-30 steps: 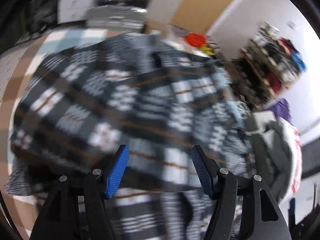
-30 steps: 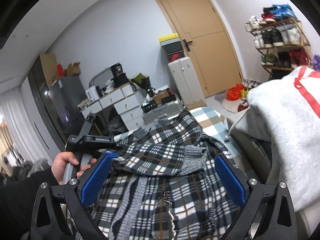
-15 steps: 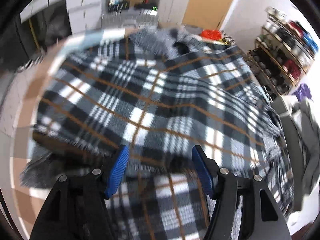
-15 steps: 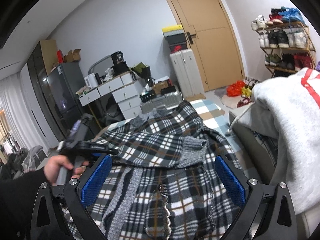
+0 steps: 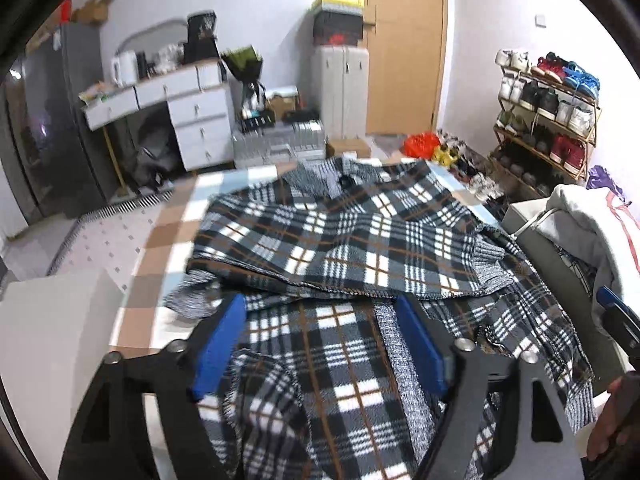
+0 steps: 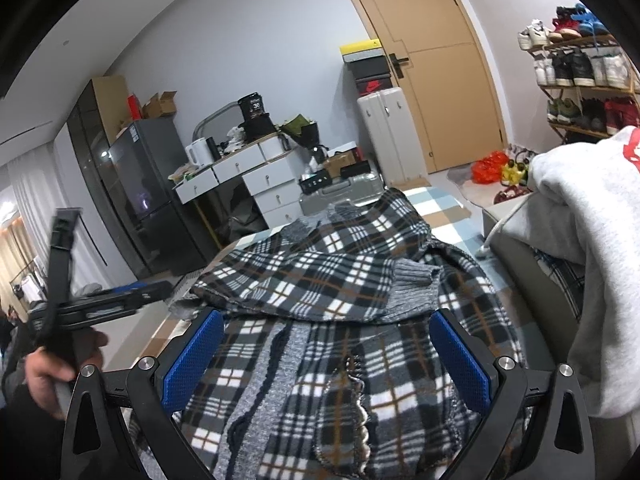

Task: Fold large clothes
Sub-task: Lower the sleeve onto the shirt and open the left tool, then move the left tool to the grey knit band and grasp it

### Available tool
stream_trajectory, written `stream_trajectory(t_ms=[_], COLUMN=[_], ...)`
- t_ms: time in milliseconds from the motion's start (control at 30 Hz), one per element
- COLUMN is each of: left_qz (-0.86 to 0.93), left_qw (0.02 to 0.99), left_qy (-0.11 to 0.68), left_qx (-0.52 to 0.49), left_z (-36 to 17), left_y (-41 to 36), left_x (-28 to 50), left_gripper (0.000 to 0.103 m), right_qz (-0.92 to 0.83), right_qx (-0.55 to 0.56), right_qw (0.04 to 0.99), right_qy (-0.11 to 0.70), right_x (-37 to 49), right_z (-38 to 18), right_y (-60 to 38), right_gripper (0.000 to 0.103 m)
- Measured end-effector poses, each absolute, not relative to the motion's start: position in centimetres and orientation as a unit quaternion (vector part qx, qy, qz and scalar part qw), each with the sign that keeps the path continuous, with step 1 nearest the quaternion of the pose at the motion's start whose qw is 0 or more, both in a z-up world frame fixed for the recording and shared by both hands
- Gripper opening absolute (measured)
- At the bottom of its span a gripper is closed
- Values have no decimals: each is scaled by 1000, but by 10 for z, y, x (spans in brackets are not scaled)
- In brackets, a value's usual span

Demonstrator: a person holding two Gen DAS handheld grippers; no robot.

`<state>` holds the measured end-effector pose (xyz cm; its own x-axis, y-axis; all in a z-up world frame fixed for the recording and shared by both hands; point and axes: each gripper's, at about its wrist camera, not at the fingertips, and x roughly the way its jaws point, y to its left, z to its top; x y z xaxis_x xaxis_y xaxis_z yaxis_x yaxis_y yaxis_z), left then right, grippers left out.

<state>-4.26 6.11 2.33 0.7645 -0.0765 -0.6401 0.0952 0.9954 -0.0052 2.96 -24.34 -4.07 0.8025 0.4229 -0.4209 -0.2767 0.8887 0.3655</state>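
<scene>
A black, white and grey plaid garment [image 5: 340, 240] with brown lines lies spread on a checkered cloth surface [image 5: 168, 240]. One part, with a grey ribbed cuff [image 6: 412, 276], is folded across its middle. My left gripper [image 5: 320, 304] hovers over the near part of the garment. Its jaws are opening and the blue pads [image 5: 218, 344] grip no cloth. From the right wrist view the left gripper [image 6: 120, 300] is off the garment's left edge, held by a hand [image 6: 60, 364]. My right gripper [image 6: 325, 320] stands wide open above the plaid garment [image 6: 320, 272].
A grey-white hoodie pile [image 6: 580, 240] rises on a seat close to the right. Behind the surface stand white drawers [image 5: 192, 112], a silver suitcase [image 5: 280, 144], a dark fridge [image 6: 136, 200], a shoe rack [image 5: 548, 112] and a wooden door [image 5: 400, 40].
The left gripper has let go of the folded plaid part, drawn back and up to the left, and widened its jaws. The right gripper has stayed in place.
</scene>
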Motion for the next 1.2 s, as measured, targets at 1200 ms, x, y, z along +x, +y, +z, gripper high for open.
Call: stream_trajectory(t_ms=[1200], left_qz=[-33], left_qw=[878], left_qy=[476], left_qx=[-38], left_z=[22], left_y=[50], left_x=[179], left_gripper=[102], right_qz=[217], right_qx=[151], right_qw=[917], right_qy=[298], right_x=[40], right_z=[-51], right_y=[-217], right_gripper=[103])
